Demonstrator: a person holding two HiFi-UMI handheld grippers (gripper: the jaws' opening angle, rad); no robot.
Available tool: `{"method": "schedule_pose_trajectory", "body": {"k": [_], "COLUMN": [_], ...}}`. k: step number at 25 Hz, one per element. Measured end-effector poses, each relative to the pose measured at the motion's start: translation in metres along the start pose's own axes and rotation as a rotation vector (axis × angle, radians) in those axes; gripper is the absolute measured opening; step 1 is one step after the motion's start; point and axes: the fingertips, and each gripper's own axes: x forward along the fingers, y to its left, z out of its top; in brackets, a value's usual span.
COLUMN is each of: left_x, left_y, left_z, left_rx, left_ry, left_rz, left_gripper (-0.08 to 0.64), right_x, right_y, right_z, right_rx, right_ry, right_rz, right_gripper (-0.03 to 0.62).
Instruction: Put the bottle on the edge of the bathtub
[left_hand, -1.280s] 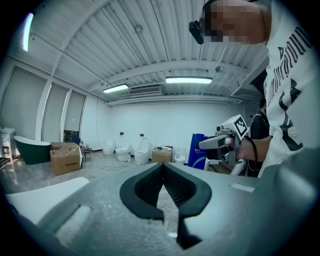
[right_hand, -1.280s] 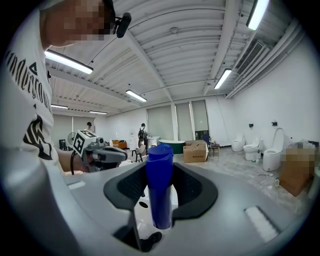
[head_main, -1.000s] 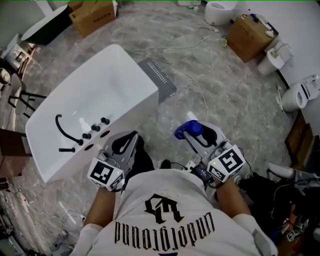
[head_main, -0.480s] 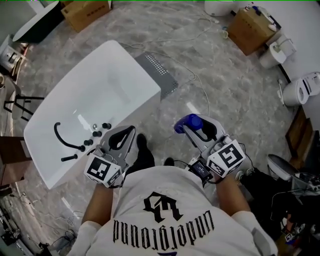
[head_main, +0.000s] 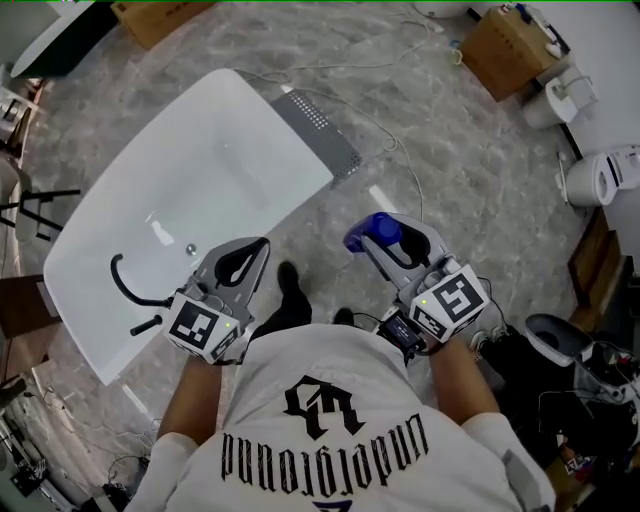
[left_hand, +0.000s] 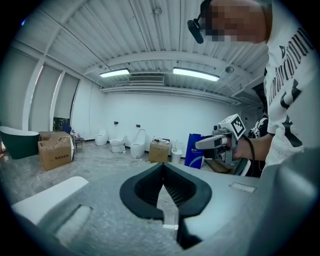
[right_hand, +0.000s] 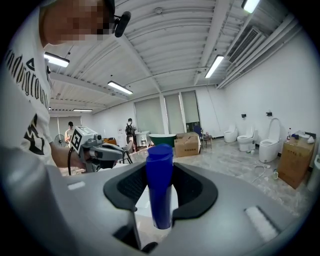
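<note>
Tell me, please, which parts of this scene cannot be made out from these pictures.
- Base of the bottle: right gripper view, sunk behind the body of the right tool; in the head view only its top shows.
- Part of the faucet on the bathtub: head view, covered by the left tool.
- The distant people: right gripper view, too small to describe.

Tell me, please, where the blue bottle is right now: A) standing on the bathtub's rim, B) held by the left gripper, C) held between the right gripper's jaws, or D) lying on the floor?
C: the right gripper view shows the blue bottle upright between the jaws of the right gripper, away from the bathtub.
</note>
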Motion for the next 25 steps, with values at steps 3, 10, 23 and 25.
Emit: {"method": "schedule_pose_trajectory", "body": {"k": [3,10,23,25], "left_x": [0.002,0.011,0.039,0.045], "left_y": [0.030,0.074,0.107,0.112], "left_z": [-0.002,0.003,-0.019,-0.028], "left_rx": [0.001,0.024,-0.005,-0.011], "left_ry": [0.000,0.013,0.076,0.090], "left_rz": [-0.020,-0.069,-0.035,-0.025], "left_gripper": [0.008,0.008,0.008,0.008], "right_x": [0.027,0.067,0.123,0.131], "right_y": [-0.002,-0.009,-0.042,-0.048], "right_z": [0.005,0.015,-0.021,-0.031], "right_rx": [-0.003,-0.021,-0.013,-0.017], "right_ry": [0.006,0.005,0.066,0.086], "right_rz": [-0.021,-0.062,-0.022,-0.007], "right_gripper": [0.153,0.153,0.153,0.153]}}
